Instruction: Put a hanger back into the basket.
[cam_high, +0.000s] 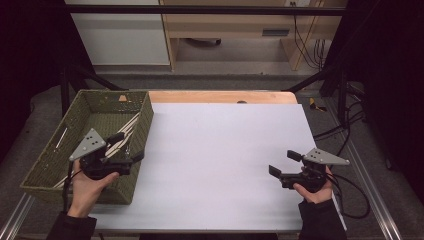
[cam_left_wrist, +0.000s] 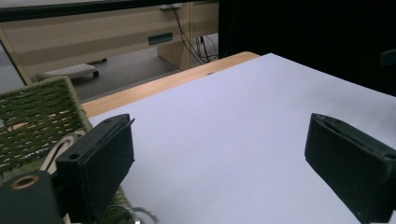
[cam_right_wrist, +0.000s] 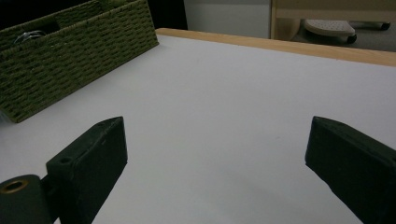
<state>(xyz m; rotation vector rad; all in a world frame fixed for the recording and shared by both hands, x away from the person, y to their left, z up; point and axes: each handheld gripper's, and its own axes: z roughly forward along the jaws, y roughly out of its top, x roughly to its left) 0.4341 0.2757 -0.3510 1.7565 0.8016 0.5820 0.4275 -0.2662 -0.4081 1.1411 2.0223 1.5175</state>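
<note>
While both grippers' jaws stand spread and empty, left gripper over basket rim, right gripper above bare table.

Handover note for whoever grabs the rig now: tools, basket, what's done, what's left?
Left tool: open, nothing between its jaws, at the right-hand wall of the green woven basket.
Right tool: open, empty, low over the white table sheet at its right side.
Basket sits at the table's left edge; pale wooden utensils lie inside it, exact kind hard to tell.
Done: utensils are in the basket.
Left: nothing else lies on the sheet, so probably just pull both tools back.
</note>
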